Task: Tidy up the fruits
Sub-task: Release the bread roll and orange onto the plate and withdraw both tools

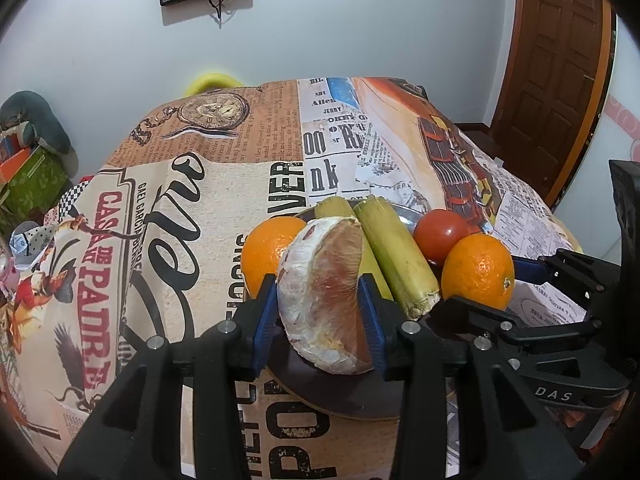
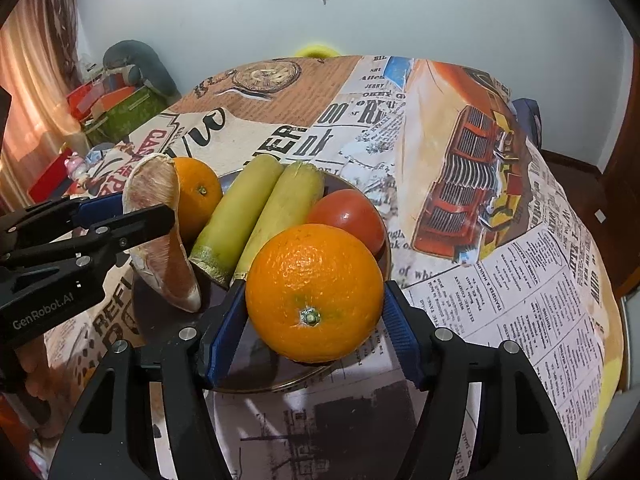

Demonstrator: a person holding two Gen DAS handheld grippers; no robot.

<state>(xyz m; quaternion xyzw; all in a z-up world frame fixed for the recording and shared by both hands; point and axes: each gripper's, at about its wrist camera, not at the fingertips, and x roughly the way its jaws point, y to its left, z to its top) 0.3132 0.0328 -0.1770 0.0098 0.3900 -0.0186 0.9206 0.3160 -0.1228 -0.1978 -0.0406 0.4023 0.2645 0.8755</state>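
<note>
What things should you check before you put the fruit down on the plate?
1. Left gripper holds the pomelo wedge between its pads: ok.
2. Right gripper holds the big orange between its pads: ok.
3. Free space on the plate under the wedge: ok, the near side looks bare.
4. Other fruit stay put: the two bananas, tomato and second orange lie on the plate: ok.
5. Big orange fully over the plate, not past its rim: cannot tell.
6. Grippers clear of each other: ok.

On the cloth-covered surface (image 2: 500, 280), a dark round plate (image 2: 256, 384) holds two green-yellow bananas (image 2: 256, 200), a red tomato (image 2: 348, 216) right of them and an orange (image 2: 196, 196) left.
</note>
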